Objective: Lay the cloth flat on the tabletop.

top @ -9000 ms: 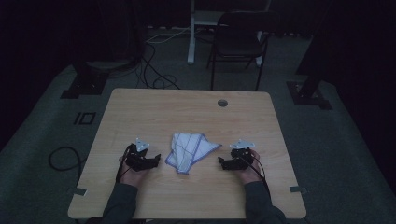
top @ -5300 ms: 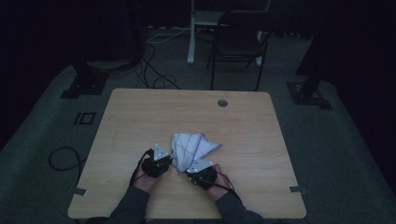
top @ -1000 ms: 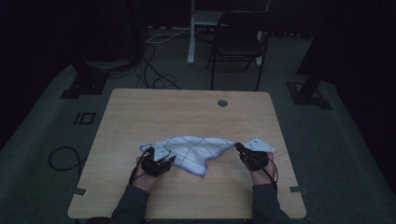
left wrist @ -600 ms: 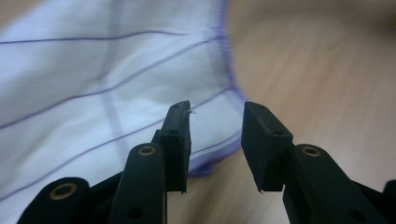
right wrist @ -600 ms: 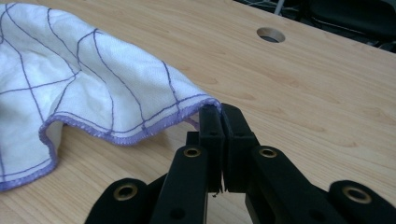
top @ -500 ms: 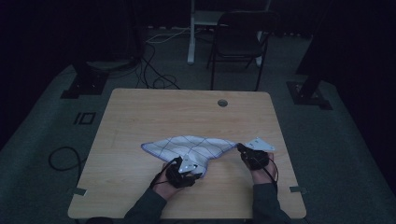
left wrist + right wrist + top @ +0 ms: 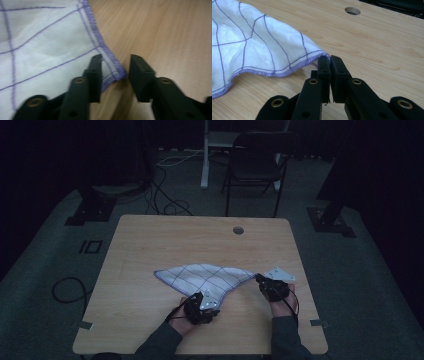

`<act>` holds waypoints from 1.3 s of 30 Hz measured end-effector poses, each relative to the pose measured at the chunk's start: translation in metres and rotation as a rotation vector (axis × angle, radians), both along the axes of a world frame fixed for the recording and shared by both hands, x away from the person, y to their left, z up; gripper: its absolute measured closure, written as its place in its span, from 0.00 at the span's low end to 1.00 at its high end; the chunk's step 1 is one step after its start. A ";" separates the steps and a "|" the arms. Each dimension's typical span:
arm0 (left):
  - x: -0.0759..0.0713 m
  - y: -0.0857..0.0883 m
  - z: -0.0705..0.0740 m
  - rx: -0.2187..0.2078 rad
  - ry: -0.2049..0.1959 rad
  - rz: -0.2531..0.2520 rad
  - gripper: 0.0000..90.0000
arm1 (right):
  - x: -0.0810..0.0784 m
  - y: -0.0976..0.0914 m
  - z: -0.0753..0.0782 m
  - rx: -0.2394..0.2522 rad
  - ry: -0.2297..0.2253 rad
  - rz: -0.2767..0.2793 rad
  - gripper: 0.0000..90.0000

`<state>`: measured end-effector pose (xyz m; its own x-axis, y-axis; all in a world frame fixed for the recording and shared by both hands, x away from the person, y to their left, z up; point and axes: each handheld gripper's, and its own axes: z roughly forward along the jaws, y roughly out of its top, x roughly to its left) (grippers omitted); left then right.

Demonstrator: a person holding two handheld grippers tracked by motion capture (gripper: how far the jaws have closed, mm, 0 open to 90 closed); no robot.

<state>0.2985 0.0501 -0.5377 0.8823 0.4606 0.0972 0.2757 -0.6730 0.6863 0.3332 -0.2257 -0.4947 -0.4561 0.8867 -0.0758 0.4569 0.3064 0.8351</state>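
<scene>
Nearest you, your left hand-held gripper (image 7: 201, 307) sits low at the near edge of the worktop (image 7: 150, 245), and its jaws stand apart around the cloth's near corner; in the left gripper view that purple-stitched corner lies between the two jaws of the left hand-held gripper (image 7: 115, 72), flat on the wood, with one jaw over the fabric and the other over bare wood. Off to the right and a touch farther out, your right hand-held gripper (image 7: 270, 287) is pinched closed on the cloth's right tip; in the right gripper view the jaws of the right hand-held gripper (image 7: 330, 62) meet on the purple hem, and the fabric rises off the wood just behind them. The cloth (image 7: 202, 277) itself, white with a thin purple grid and purple edging, spreads between your two hands and runs out to the left across the middle of the worktop, with its far edge lying flat. Beyond it, there's a round cable hole (image 7: 238, 230) near the far edge. Past the worktop, a dark folding chair (image 7: 255, 167) stands on the floor, with cables (image 7: 165, 195) trailing to its left.
</scene>
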 end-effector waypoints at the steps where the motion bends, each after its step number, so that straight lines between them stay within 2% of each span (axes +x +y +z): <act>1: 0.001 -0.001 0.000 0.005 -0.005 0.009 0.80 | 0.000 0.000 0.000 0.001 0.001 0.000 0.96; 3: 0.002 -0.001 0.002 0.022 -0.016 0.016 0.89 | 0.000 0.000 0.000 0.000 0.001 0.003 0.94; 5: 0.004 0.000 0.004 0.017 -0.019 0.023 0.94 | -0.001 0.001 0.001 -0.014 -0.005 0.003 0.92; 12: 0.018 0.007 0.022 -0.019 -0.049 0.062 0.96 | -0.004 0.001 0.006 -0.006 -0.025 0.016 0.82; 19: 0.042 0.019 0.042 -0.063 -0.075 0.117 0.97 | -0.009 0.008 0.011 0.004 -0.038 0.055 0.82; 23: 0.059 0.027 0.048 -0.083 -0.081 0.162 0.97 | -0.012 0.023 0.009 0.005 -0.034 0.110 0.87; 28: 0.074 0.035 0.050 -0.093 -0.084 0.208 0.97 | -0.013 0.044 0.000 0.006 -0.008 0.171 0.90; 39: 0.091 0.045 0.050 -0.104 -0.083 0.257 0.97 | -0.018 0.096 -0.019 -0.015 0.042 0.312 0.93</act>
<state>0.3900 0.0947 -0.4878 0.7262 0.6795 0.1043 0.3686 -0.5130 0.7752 0.3157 -0.1300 -0.5138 -0.7091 0.7023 -0.0631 0.3728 0.4494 0.8118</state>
